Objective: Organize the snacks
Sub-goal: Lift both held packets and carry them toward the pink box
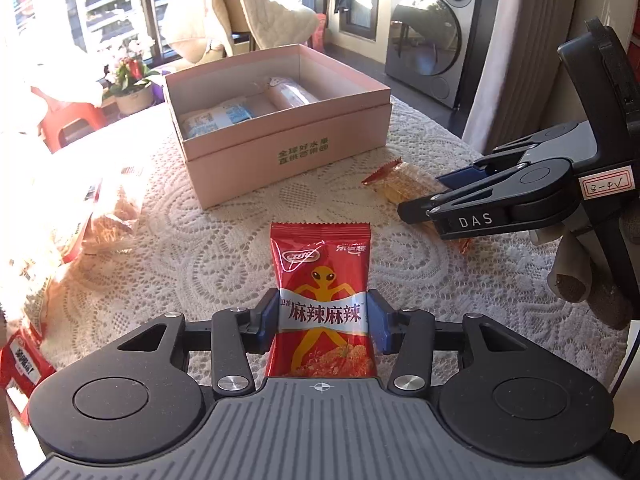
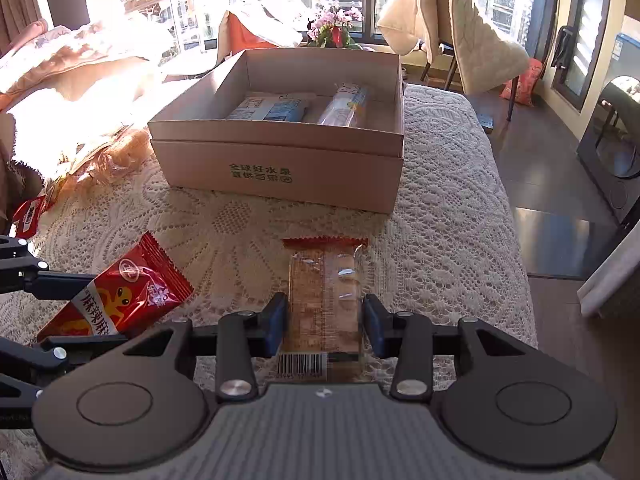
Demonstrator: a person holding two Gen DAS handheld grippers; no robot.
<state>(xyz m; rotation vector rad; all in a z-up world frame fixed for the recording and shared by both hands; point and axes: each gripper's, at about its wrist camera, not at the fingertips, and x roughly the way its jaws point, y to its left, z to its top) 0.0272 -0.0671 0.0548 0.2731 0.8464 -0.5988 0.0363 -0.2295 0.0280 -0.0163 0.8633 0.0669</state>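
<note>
A red spicy-snack packet (image 1: 320, 264) stands between the blue pads of my left gripper (image 1: 322, 316), which is shut on its sides; in the right wrist view the same red packet (image 2: 128, 292) hangs tilted just above the lace cloth. My right gripper (image 2: 325, 320) is shut on a clear-wrapped biscuit packet (image 2: 324, 280) with a red end, lying on the cloth. From the left wrist, that right gripper (image 1: 420, 196) covers part of the biscuit packet (image 1: 394, 184). Behind both stands an open pink box (image 1: 288, 160) (image 2: 280, 172) holding a blue-white packet (image 2: 272, 110) and a clear tube pack (image 2: 346, 104).
Several more snack bags (image 1: 112, 216) (image 2: 120, 152) lie in glare at the table's left, with a small red packet (image 2: 28, 216) near them. A flower pot (image 2: 334, 28) and a blanket-draped chair (image 2: 452, 32) stand beyond. The table's right edge (image 2: 504, 200) drops to dark floor.
</note>
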